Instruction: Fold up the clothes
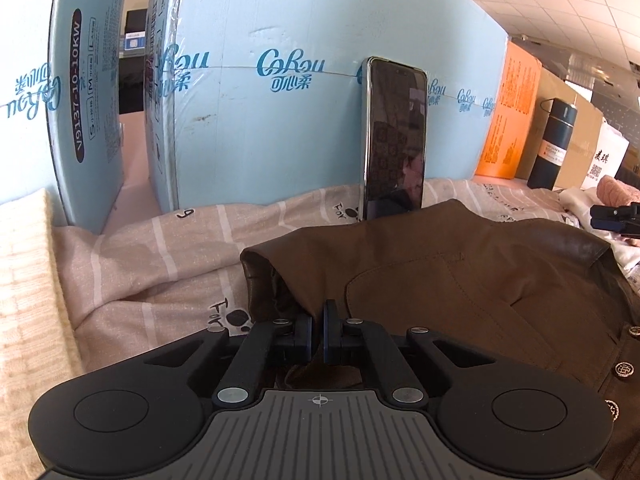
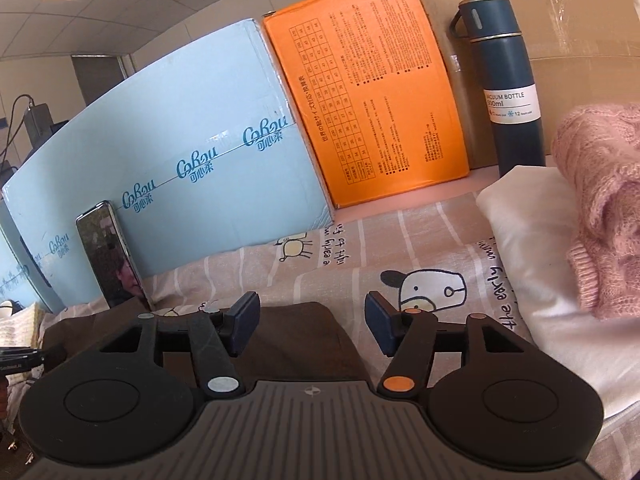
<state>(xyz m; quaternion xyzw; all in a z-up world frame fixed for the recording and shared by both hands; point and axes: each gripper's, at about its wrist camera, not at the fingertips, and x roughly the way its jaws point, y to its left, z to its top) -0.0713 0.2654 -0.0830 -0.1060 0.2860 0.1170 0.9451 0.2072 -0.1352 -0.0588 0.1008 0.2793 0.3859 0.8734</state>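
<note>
Cloth of the brown jacket (image 1: 460,280) is smooth and matte, with a shinier, leather-like collar at the right and a leather-like cuff on the sleeve (image 1: 266,280). It has a curved pocket seam and round metal buttons (image 1: 622,369) near the right edge. The jacket lies on a pink striped sheet (image 1: 160,248) with cartoon prints, in the middle of the bed, in front of the phone (image 1: 394,140).

The left gripper (image 1: 318,332) is low over the sleeve. Its two dark pads stand almost together with only a thin gap, and brown cloth lies right at them, but I cannot tell if cloth is really pinched between them.

The right gripper (image 2: 312,326) has its jaws wide apart and nothing between them. It hovers over the upper edge of the jacket (image 2: 288,340), near the cartoon dog on the sheet (image 2: 400,240).

Only the left view shows the buttons, the collar and a ribbed cream knit (image 1: 28,300) at the far left. Only the right view shows clearly a fluffy pink sweater (image 2: 600,208) lying on a smooth white garment (image 2: 532,272) at the right.

Behind the bed stand a light blue box (image 2: 192,128), an orange box (image 2: 372,92) and plain brown cardboard (image 2: 580,8), all flat and rectangular. A dark blue cylindrical bottle (image 2: 508,88) stands before the cardboard. The glossy black phone leans upright on the blue box.
</note>
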